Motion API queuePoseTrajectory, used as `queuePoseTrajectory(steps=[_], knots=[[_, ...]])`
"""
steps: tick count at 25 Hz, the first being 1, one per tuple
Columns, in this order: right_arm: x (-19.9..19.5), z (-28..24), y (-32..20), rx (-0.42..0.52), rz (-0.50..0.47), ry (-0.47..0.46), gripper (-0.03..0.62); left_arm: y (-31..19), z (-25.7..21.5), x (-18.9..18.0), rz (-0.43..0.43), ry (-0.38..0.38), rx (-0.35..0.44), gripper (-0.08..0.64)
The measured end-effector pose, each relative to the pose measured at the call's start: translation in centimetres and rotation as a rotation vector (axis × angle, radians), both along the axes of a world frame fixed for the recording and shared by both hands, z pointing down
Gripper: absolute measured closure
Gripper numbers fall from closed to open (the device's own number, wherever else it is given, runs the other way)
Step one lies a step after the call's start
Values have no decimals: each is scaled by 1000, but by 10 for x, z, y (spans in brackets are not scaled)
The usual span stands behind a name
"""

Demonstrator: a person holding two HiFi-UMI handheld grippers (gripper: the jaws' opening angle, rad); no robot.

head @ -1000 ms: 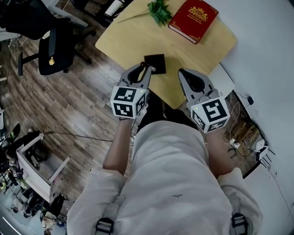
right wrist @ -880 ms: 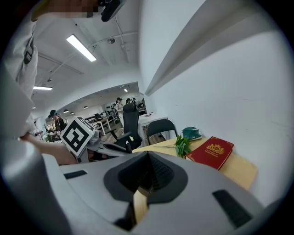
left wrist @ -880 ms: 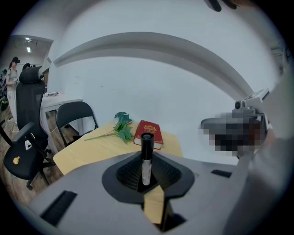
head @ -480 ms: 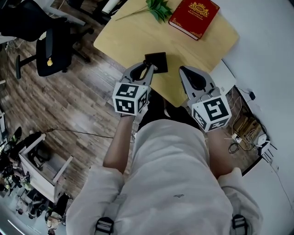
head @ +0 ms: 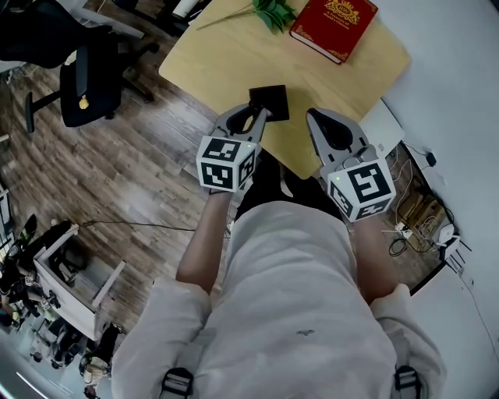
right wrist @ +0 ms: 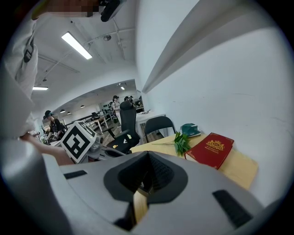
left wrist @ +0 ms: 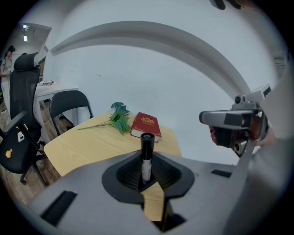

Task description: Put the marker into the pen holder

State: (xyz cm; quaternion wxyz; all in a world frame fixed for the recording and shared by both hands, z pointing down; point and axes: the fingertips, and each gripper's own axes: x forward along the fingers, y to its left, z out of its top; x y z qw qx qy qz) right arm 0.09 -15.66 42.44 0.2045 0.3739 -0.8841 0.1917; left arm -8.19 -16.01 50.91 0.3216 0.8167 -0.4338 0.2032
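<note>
Your left gripper (left wrist: 146, 176) has its jaws closed on the marker (left wrist: 146, 153), which stands upright between them, dark end up. In the head view the tips of that gripper sit at the near corner of the black pen holder (head: 270, 100) on the yellow table (head: 226, 54). Your right gripper (right wrist: 140, 190) has its jaws drawn together with nothing between them, and it is just beside the left one at the table's near edge. A red book (head: 334, 19) lies at the table's far side.
</note>
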Motion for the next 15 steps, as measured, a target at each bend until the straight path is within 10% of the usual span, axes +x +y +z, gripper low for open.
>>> queuePoseTrajectory(steps=[15], knots=[[-9,11,4,-23,-10,8,592,0,20,6,31,-3,-24,500]])
